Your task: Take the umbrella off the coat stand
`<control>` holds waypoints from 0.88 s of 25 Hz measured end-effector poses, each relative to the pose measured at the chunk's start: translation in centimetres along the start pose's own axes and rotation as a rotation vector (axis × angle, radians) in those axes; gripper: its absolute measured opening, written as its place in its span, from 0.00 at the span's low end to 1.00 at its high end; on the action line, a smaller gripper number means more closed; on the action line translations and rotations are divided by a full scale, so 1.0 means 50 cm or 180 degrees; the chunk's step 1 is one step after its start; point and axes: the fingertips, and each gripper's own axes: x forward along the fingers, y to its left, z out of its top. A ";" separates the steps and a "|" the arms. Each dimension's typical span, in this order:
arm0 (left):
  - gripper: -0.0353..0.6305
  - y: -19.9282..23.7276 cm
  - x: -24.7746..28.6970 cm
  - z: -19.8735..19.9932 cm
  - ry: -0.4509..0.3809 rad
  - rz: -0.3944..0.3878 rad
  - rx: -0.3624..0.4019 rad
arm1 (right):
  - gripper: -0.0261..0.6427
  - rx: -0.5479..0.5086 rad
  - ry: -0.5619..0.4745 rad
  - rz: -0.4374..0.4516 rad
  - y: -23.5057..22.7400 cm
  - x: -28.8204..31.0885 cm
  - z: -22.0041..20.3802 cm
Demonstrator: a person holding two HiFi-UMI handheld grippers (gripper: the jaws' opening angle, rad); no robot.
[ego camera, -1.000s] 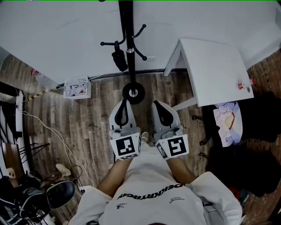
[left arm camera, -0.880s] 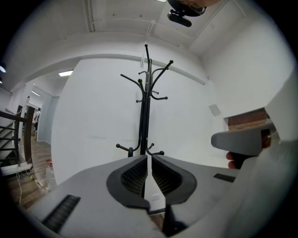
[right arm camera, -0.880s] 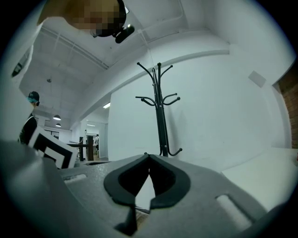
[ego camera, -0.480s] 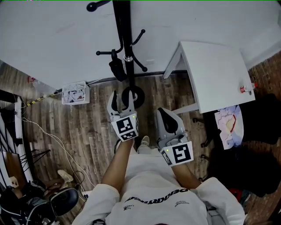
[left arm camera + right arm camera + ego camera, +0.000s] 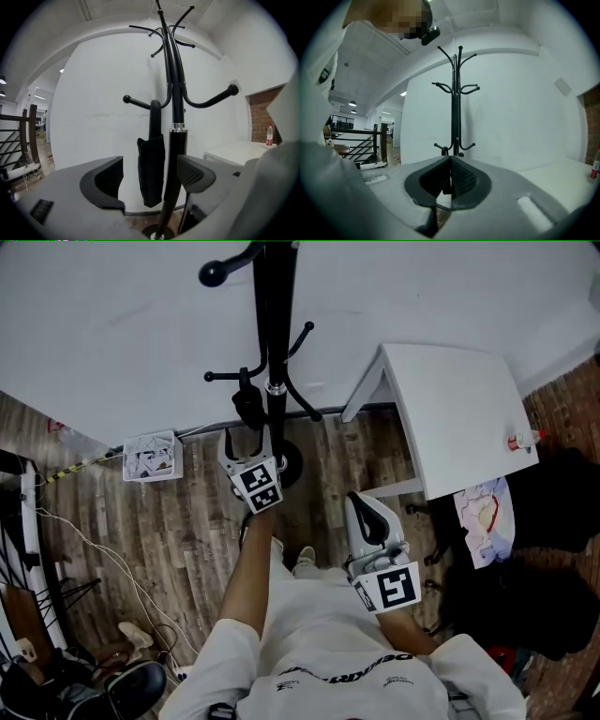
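Umbrella (image 5: 151, 171), black and folded, hangs by its crook from a lower hook of the coat stand (image 5: 176, 108), just at 9 o'clock of the pole. Nothing of the job is done yet; the grip and the lift off the hook both remain. My left tongs (image 5: 246, 441) are opening, jaws spread wide, with the umbrella dead ahead at 12 o'clock and framed in the gap beside the pole, pads touching neither. My right tongs (image 5: 366, 504) hang at 4 o'clock of the left pair, jaws closed together on nothing.
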 end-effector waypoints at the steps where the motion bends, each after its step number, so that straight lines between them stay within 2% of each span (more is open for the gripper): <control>1: 0.58 0.004 0.020 -0.007 0.0016 0.0003 -0.0004 | 0.03 -0.0008 0.0012 -0.0008 -0.003 0.007 -0.002; 12: 0.58 0.007 0.170 -0.111 0.0396 0.0073 -0.0084 | 0.03 -0.0152 0.0194 -0.0038 -0.014 0.015 -0.037; 17: 0.58 0.013 0.207 -0.125 0.0419 0.0177 -0.0164 | 0.03 -0.0230 0.0277 -0.0066 -0.025 0.014 -0.056; 22: 0.55 0.023 0.222 -0.135 0.0465 0.0205 -0.0135 | 0.03 -0.0255 0.0312 -0.0097 -0.038 0.013 -0.056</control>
